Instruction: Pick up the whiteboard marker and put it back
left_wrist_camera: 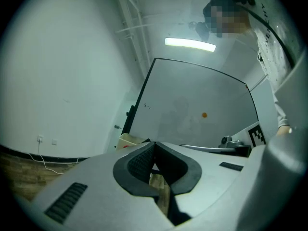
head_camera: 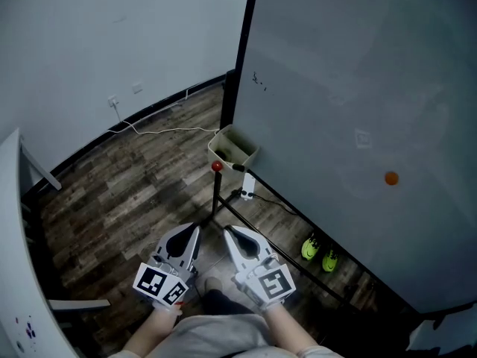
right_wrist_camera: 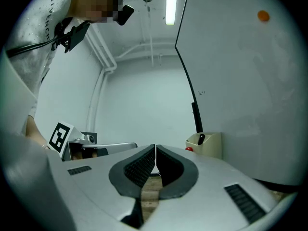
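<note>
The whiteboard [head_camera: 358, 88] fills the right. A beige tray [head_camera: 232, 148] sits at its lower left corner, with what looks like the dark whiteboard marker [right_wrist_camera: 201, 138] poking out. Below the board, the left gripper [head_camera: 197, 231] and right gripper [head_camera: 228, 232] have their fingers pressed together, holding nothing. If they reach in still closed, they would likely just shove the marker deeper.

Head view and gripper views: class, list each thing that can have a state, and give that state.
left gripper: shut, empty.
right gripper: shut, empty.
marker: leaning in the box, not held.
box: open at the top.
whiteboard: nearly clean, a few small marks.
magnet: stuck on the whiteboard.
</note>
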Available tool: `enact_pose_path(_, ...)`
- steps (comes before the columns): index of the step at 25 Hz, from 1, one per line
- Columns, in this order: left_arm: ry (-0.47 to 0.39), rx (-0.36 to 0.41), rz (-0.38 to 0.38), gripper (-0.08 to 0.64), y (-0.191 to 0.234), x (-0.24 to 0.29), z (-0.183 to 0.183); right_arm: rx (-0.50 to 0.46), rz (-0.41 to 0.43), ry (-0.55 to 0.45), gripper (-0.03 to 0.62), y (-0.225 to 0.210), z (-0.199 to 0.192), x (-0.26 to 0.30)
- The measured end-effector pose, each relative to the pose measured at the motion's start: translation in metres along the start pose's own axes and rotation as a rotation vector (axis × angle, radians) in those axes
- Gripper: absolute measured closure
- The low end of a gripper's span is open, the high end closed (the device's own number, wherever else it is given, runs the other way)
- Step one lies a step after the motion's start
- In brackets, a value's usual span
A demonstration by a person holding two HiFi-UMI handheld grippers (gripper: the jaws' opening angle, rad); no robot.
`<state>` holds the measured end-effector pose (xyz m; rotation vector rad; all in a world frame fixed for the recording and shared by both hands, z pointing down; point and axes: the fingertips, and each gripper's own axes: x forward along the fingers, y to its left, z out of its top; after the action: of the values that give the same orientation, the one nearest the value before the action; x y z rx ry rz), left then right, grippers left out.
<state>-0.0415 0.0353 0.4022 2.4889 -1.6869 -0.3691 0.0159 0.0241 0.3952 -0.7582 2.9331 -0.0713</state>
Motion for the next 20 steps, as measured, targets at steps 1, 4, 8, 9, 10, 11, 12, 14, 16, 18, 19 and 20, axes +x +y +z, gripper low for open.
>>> enact_pose_path(1,0.002,0.001,-0.001,0.545,0.004,0.008,0.000,0.000,0.000,0.008,0.572,-0.007,-0.001,0.005)
enact_pose_path(4,0.007,0.006,-0.007,0.545,0.016,0.031,-0.001,-0.001,-0.007,-0.004,0.572,-0.030,-0.004,0.018)
enact_pose_path(8,0.015,0.012,-0.010,0.545,0.031,0.057,-0.002,-0.001,-0.032,0.010,0.571,-0.058,-0.008,0.032)
enact_pose_path(9,0.017,0.010,-0.008,0.545,0.035,0.063,-0.004,-0.002,-0.037,0.007,0.572,-0.065,-0.008,0.035)
enact_pose_path(10,0.018,0.008,-0.007,0.545,0.039,0.069,-0.005,-0.003,-0.040,0.007,0.571,-0.072,-0.008,0.038)
enact_pose_path(11,0.019,0.005,-0.006,0.545,0.042,0.075,-0.006,-0.005,-0.042,0.010,0.572,-0.078,-0.008,0.040)
enact_pose_path(12,0.019,0.002,-0.007,0.545,0.043,0.080,-0.007,-0.006,-0.043,0.013,0.571,-0.083,-0.008,0.042)
enact_pose_path(14,0.020,-0.003,-0.015,0.545,0.044,0.090,-0.009,-0.006,-0.048,0.020,0.571,-0.093,-0.008,0.045)
enact_pose_path(16,0.026,-0.006,-0.027,0.545,0.044,0.099,-0.012,-0.005,-0.057,0.025,0.571,-0.102,-0.009,0.048)
enact_pose_path(18,0.038,-0.009,-0.036,0.545,0.046,0.104,-0.016,-0.007,-0.064,0.028,0.571,-0.107,-0.009,0.052)
enact_pose_path(19,0.043,-0.012,-0.038,0.545,0.048,0.106,-0.017,-0.008,-0.064,0.030,0.571,-0.109,-0.009,0.054)
enact_pose_path(20,0.047,-0.016,-0.039,0.545,0.049,0.108,-0.018,-0.009,-0.065,0.033,0.571,-0.110,-0.009,0.056)
